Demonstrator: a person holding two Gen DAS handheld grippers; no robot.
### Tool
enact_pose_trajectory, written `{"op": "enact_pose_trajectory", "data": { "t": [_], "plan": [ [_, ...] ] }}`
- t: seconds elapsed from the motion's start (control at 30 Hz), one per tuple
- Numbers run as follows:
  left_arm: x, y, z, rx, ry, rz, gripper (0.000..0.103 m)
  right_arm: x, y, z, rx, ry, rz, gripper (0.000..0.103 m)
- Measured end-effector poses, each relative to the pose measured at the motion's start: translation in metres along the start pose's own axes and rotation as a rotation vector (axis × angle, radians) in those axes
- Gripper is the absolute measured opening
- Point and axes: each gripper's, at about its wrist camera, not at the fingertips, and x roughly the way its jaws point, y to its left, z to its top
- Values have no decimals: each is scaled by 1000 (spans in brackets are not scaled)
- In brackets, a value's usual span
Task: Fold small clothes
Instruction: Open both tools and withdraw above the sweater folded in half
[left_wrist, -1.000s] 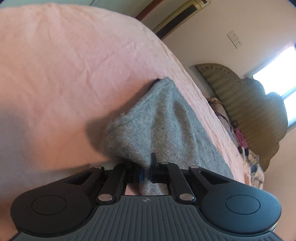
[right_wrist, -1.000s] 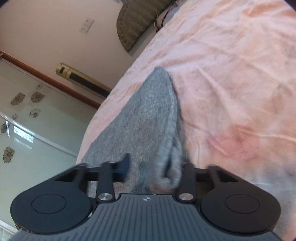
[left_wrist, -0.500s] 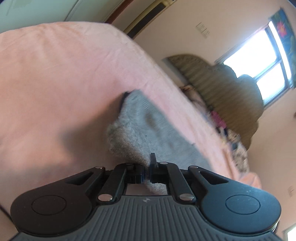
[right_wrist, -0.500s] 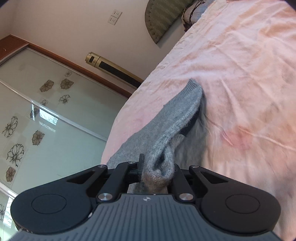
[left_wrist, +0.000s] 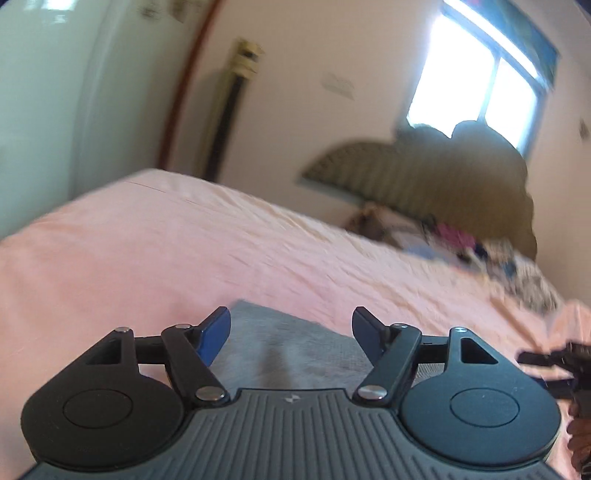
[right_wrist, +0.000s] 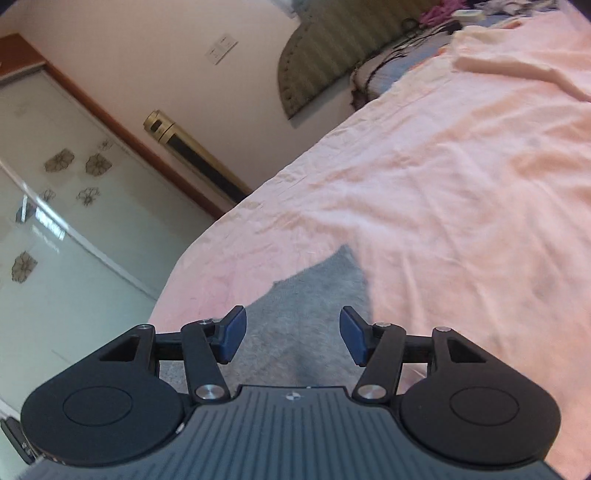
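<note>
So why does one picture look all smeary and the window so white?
Left wrist view: the window is blown out white by daylight, and the headboard and bed clutter are smeared by motion. Right wrist view: sharper, with even light on the pink sheet and grey garment.

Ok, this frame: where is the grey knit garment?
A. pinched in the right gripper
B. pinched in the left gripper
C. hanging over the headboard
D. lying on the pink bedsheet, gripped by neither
D: the grey knit garment lies on the pink bedsheet, and the pads of the left gripper and right gripper stand apart as the jaws open, pressing on nothing.
</note>
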Motion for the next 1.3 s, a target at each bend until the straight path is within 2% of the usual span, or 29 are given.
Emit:
{"op": "enact_pose_trajectory", "data": {
  "t": [0.07, 0.1, 0.17, 0.2, 0.23, 0.27, 0.37, 0.43, 0.53, 0.57, 0.63, 0.67, 0.7, 0.77, 0.8, 0.87, 1.0, 1.07, 1.1, 1.17, 1.23, 1.3],
  "plan": [
    [55, -13, 5, 31, 104, 65, 72, 39, 15, 4, -42, 43, -20, 68],
    [82, -16, 2, 68, 159, 107, 72, 58, 22, 4, -82, 47, -76, 68],
    [120, -15, -7, 144, 232, 250, 72, 92, 33, 1, -174, 73, -206, 69],
    [130, -9, -16, 195, 235, 281, 78, 106, 34, -4, -225, 86, -284, 72],
    [128, -6, -20, 235, 200, 271, 80, 111, 33, -10, -283, 64, -315, 72],
    [126, 0, -21, 240, 198, 248, 80, 111, 30, -16, -339, 34, -324, 74],
    [124, 10, -21, 240, 199, 224, 84, 106, 21, -24, -393, -10, -314, 74],
    [123, 3, -22, 262, 194, 257, 85, 108, 22, -22, -402, -4, -327, 76],
    [99, -15, -27, 316, 154, 365, 83, 109, 36, -19, -407, 25, -386, 76],
    [86, -19, -29, 308, 140, 334, 83, 100, 42, -22, -385, 20, -381, 77],
    [65, -27, -33, 296, 127, 233, 83, 82, 53, -34, -387, 7, -292, 83],
    [62, -32, -37, 310, 135, 217, 83, 78, 59, -41, -410, 8, -268, 94],
    [63, -35, -41, 327, 153, 213, 83, 80, 64, -47, -439, 19, -274, 99],
    [75, -34, -51, 343, 196, 232, 86, 89, 65, -58, -500, 56, -342, 98],
    [75, -28, -53, 319, 175, 221, 89, 94, 61, -62, -520, 64, -382, 100],
    [80, -19, -49, 266, 193, 218, 95, 95, 52, -68, -546, 31, -369, 103],
    [70, -26, -52, 287, 186, 271, 95, 94, 56, -67, -541, 35, -392, 101],
    [51, -30, -55, 275, 191, 222, 95, 83, 64, -70, -510, 25, -400, 96],
    [43, -32, -58, 263, 199, 178, 95, 75, 68, -73, -498, 22, -379, 97],
    [34, -36, -65, 271, 205, 155, 95, 61, 76, -83, -510, 10, -323, 101],
    [36, -33, -74, 288, 198, 152, 96, 65, 78, -93, -557, 42, -347, 102],
    [40, -23, -76, 259, 183, 130, 102, 75, 68, -103, -597, 59, -389, 103]
  ]
}}
